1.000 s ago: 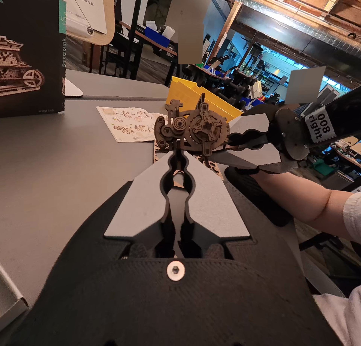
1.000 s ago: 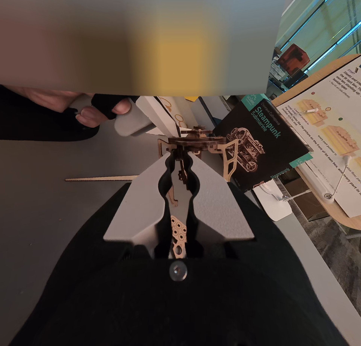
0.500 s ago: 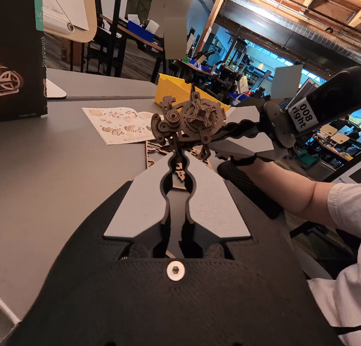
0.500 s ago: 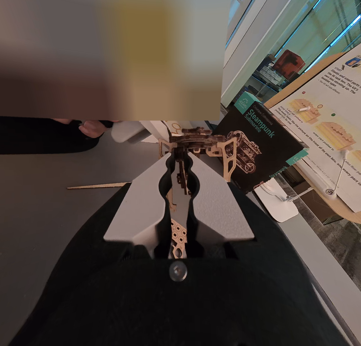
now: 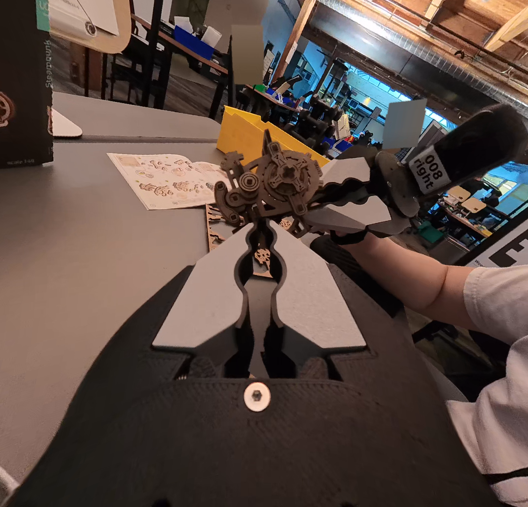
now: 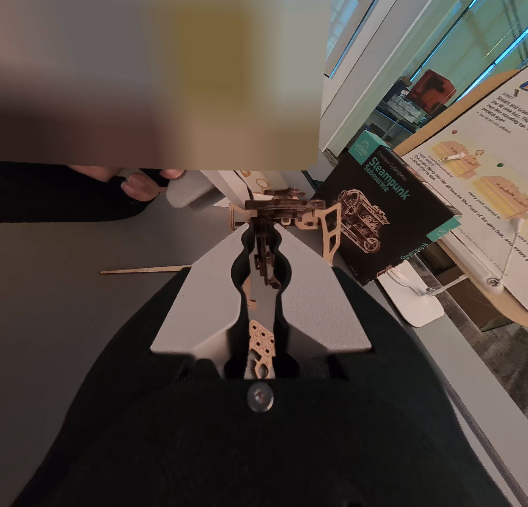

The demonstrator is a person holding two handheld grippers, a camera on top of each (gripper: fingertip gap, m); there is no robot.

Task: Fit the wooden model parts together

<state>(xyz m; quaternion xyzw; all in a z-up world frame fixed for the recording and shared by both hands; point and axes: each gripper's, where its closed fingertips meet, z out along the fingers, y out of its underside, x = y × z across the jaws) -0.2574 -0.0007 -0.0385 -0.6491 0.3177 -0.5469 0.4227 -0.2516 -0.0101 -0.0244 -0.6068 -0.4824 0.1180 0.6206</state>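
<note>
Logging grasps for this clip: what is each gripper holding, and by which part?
Both grip the same wooden gear assembly: the left gripper pinches its lower edge, and the right gripper clamps a dark part projecting from its side.

The box (image 5: 24, 73) is cut off by the left and top edges in the left wrist view; only its side strip and part of its picture show. The board (image 6: 483, 196) runs off the right edge in the right wrist view. The sheet (image 5: 225, 230) lies mostly hidden behind the model (image 5: 274, 184) and the left gripper (image 5: 261, 224). Where the fingertips (image 6: 245, 230) of the right gripper (image 6: 261, 227) meet the model, the contact is too dark to make out. The stick (image 6: 143, 270) vanishes behind that gripper's finger.
</note>
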